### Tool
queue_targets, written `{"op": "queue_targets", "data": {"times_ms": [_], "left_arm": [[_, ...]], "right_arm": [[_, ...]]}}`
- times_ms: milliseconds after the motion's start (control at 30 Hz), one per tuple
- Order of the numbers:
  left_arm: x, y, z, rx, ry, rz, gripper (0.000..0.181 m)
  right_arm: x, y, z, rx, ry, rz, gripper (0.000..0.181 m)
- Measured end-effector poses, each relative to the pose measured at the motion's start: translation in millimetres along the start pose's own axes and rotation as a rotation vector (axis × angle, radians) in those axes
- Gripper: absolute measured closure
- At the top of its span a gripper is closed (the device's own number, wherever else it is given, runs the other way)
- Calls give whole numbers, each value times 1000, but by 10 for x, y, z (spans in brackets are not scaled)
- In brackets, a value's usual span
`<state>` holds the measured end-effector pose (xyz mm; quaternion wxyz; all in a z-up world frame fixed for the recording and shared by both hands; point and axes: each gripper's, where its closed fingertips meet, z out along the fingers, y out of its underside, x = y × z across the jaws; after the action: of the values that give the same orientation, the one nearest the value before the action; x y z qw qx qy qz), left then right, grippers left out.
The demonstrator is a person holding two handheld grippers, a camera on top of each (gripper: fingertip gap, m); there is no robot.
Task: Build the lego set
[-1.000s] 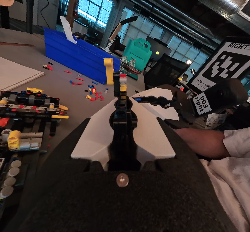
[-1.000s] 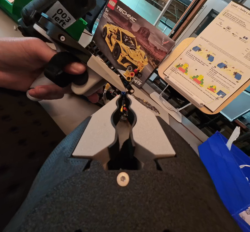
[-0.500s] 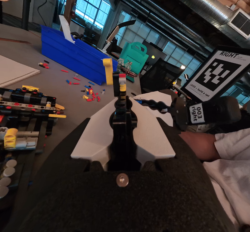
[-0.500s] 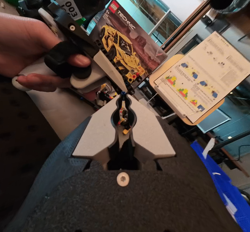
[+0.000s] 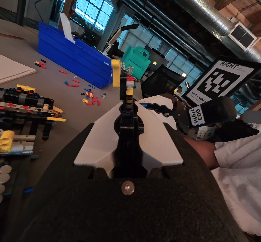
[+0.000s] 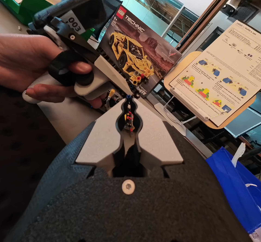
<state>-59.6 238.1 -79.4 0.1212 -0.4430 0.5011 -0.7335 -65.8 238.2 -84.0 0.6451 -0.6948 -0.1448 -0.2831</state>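
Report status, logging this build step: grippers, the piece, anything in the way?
Left gripper shut on black lego sub-assembly. Right gripper shut on small blue pin, tip near the sub-assembly. Nothing between them.

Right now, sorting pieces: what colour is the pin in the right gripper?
Blue pin, clearest in the left wrist view.

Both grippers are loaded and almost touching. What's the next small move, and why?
Probably ease the right gripper forward to seat its blue pin in the black sub-assembly clamped by the left gripper. The pin tip sits just short of the black beam end, and both grippers look shut on their parts, so alignment seems nearly done.
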Motion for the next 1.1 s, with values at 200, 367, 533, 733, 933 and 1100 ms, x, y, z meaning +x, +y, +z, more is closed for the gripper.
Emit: {"op": "queue_targets", "data": {"times_ms": [200,367,533,733,933,1100], "left_arm": [[32,-12,-2,13,33,-43,172],[46,-23,-3,17,38,-36,172],[50,-31,11,18,-25,90,172],[192,-80,-17,55,16,178,172],[514,-14,10,56,157,275,172],[579,14,11,44,208,248,172]], "right_arm": [[3,-1,3,-7,24,-40,179],[9,-27,-3,11,18,-22,179],[24,-5,-22,-12,17,115,178],[19,-180,-206,135,-182,466,159],[-70,-319,-349,235,-569,808,145],[-103,-364,-417,265,-656,855,155]]}}
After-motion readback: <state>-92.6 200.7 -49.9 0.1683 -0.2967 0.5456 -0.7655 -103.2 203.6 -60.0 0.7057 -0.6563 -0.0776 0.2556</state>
